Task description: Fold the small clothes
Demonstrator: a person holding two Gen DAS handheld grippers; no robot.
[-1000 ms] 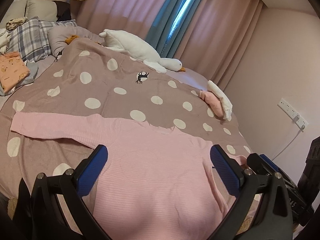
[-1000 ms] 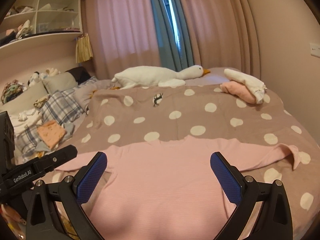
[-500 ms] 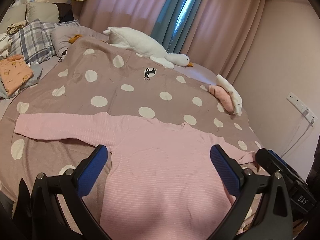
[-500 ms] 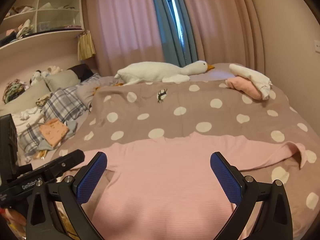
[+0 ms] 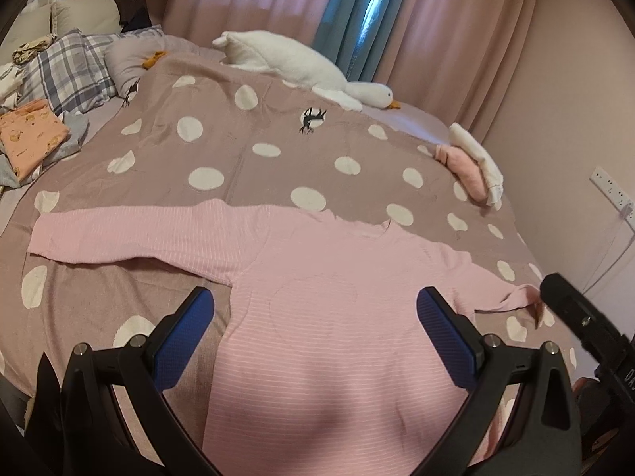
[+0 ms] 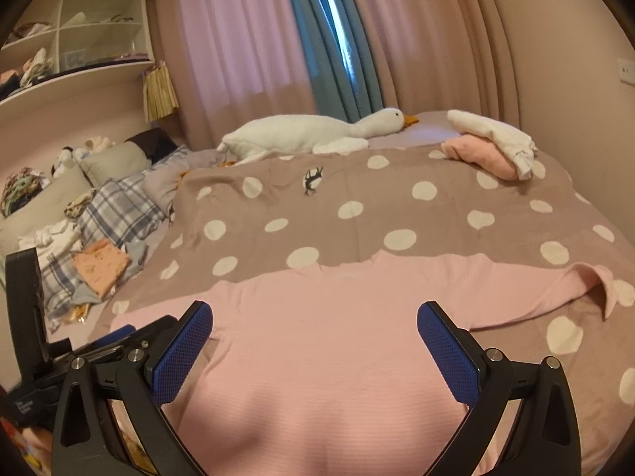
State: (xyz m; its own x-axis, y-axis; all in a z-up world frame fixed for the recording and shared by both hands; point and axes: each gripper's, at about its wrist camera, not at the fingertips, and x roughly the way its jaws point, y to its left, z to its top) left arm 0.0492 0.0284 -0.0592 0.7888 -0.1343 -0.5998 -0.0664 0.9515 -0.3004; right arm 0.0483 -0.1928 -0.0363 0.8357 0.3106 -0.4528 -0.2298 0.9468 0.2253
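Observation:
A pink long-sleeved top point(image 5: 325, 317) lies flat on the polka-dot bedspread point(image 5: 238, 150), sleeves spread to both sides; it also shows in the right wrist view point(image 6: 329, 341). Its right cuff point(image 6: 599, 281) is turned over. My left gripper point(image 5: 315, 317) is open and empty above the top's body. My right gripper point(image 6: 315, 333) is open and empty above the same body. The other gripper's body shows at the right edge of the left wrist view point(image 5: 575, 317) and at the left edge of the right wrist view point(image 6: 35, 341).
A white goose plush point(image 6: 317, 135) lies at the bed's far side. Folded pink and white clothes point(image 6: 492, 146) sit at the far right. A plaid pillow point(image 5: 67, 71) and an orange garment point(image 5: 27, 135) lie left. Curtains and a wall stand behind.
Both grippers have risen and drawn back a little, so more of the top and bed shows. The top has not moved. Both jaws stay open.

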